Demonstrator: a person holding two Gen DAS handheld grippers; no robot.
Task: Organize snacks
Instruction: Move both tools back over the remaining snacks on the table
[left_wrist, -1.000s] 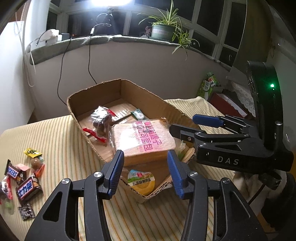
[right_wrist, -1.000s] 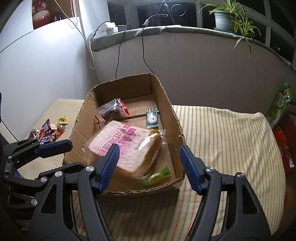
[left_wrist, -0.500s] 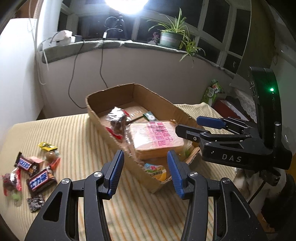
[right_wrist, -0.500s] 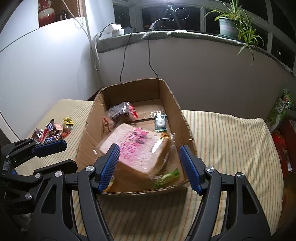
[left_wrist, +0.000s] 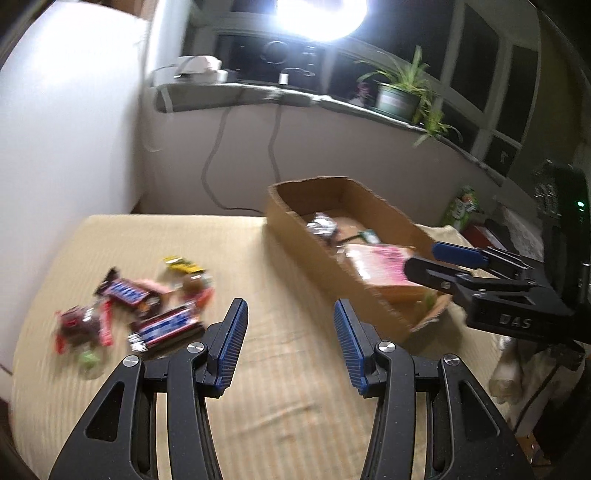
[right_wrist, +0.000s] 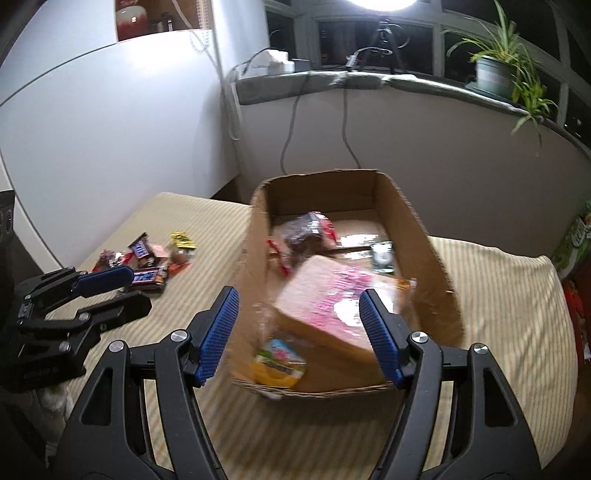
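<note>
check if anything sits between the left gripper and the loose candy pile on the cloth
Nothing visible does. The left gripper has open fingers with only bare striped cloth between them, and the candy pile lies just beyond its left finger. The cardboard box sits off to the right.

Matt cardboard box, ribbed striped cloth, glossy candy wrappers

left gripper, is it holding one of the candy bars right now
No, the left gripper stands open and empty over the striped cloth, with the candy bars lying off to its left.
</note>
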